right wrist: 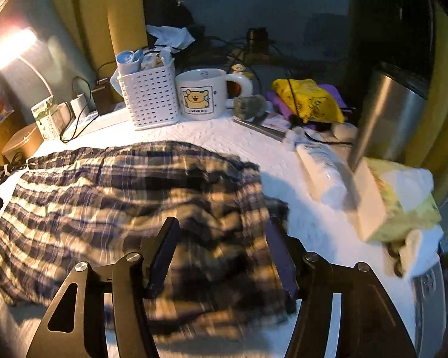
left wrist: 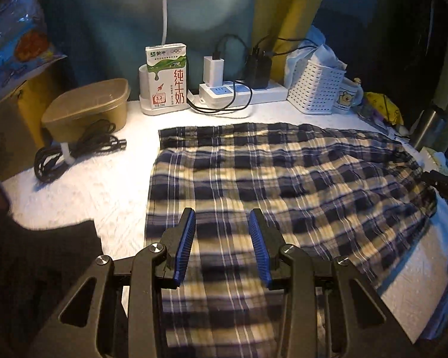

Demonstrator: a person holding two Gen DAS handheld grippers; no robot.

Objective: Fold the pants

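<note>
Pants point(left wrist: 283, 173) lie spread flat on the white cover point(left wrist: 83, 197), in front of the milk carton point(left wrist: 167, 79) and the basket point(left wrist: 313, 89). We hold our left gripper point(left wrist: 222, 223) above their near part, jaws apart, nothing grasped. Our right gripper point(right wrist: 222, 232) stands over the pants' right side, near the mug point(right wrist: 201, 94), jaws released and empty.

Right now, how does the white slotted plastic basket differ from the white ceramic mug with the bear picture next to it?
The white slotted plastic basket is boxy and perforated with small slots; the white ceramic mug is round and solid, with a handle. The basket is stuffed with crumpled packets; what the mug holds cannot be seen. The basket is plain, while the mug carries a yellow bear print. Both are white and stand upright, side by side behind the plaid pants.
</note>
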